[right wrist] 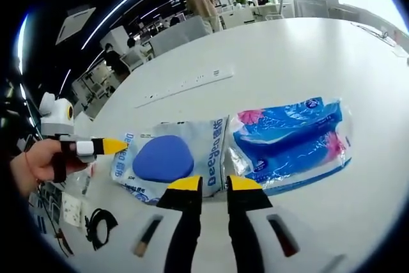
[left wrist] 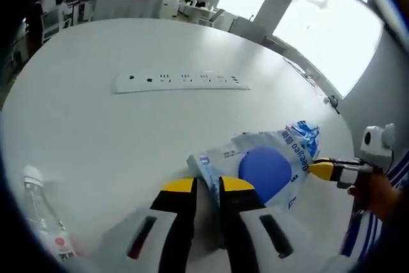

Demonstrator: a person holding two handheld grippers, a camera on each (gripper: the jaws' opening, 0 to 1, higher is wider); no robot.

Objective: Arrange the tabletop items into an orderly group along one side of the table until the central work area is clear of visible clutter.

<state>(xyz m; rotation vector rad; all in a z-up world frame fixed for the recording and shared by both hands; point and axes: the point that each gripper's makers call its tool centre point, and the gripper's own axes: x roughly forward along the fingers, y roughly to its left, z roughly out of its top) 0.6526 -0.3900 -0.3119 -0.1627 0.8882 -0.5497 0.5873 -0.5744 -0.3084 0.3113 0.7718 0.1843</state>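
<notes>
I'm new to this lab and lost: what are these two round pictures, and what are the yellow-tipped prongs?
Nobody here is a robot: a person holds hand-held tongs in each hand, with a fisheye camera riding on each. The left gripper view looks along the left tongs; the right gripper view looks along the right tongs. Both tongs reach toward a white plastic packet with a blue oval lying on the round white table; whether either grips it is unclear. Also there: a blue-and-pink plastic pack, a white power strip and a clear plastic bottle.

"Deeyeo" in blue letters on the white tissue pack (right wrist: pixel 172 155), beside its blue oval.
</notes>
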